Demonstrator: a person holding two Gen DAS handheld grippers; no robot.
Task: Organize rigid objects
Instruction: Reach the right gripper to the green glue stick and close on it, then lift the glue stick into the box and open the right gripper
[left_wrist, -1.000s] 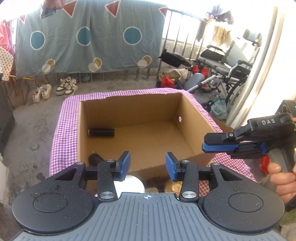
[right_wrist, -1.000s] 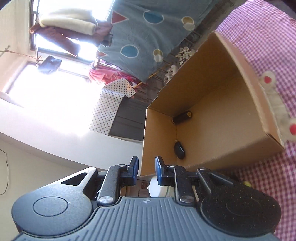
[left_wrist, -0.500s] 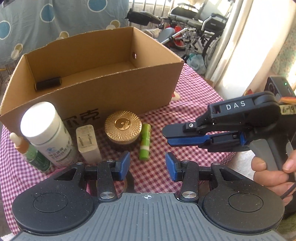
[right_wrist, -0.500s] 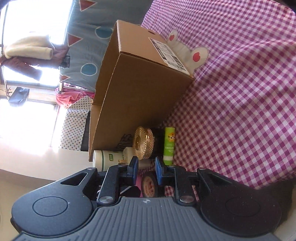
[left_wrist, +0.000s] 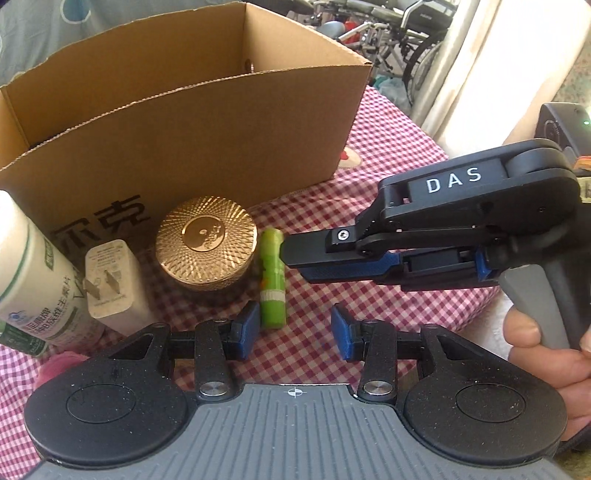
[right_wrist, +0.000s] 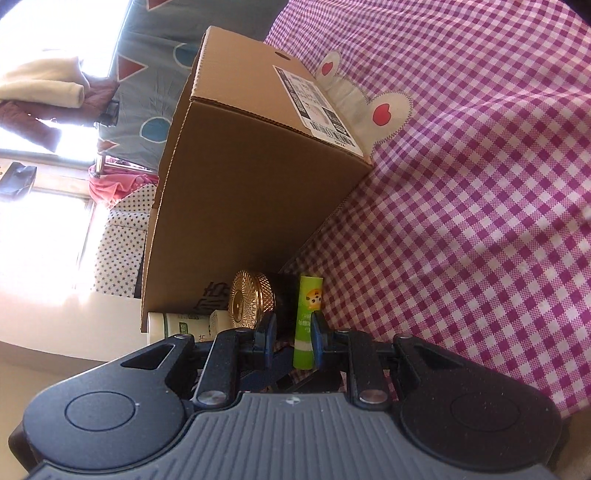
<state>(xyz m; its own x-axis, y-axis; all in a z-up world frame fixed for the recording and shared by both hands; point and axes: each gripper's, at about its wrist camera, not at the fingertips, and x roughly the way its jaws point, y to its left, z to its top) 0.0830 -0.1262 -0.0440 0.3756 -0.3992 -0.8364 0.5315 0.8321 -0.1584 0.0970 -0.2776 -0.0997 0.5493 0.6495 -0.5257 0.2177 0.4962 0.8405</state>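
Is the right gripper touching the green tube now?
Cannot tell. In the right wrist view the right gripper straddles the green tube, one pad looks against it; the left wrist view shows no clear contact.

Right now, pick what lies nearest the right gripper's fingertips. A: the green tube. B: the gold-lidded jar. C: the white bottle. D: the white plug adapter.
A: the right gripper reaches in from the side with its tips at the green tube lying on the checked cloth; the gold-lidded jar, white plug adapter and white bottle sit farther left.

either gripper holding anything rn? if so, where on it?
Neither. Left gripper is open over bare cloth. Right gripper is open around the green lip-balm tube lying on the checked tablecloth, not clamped.
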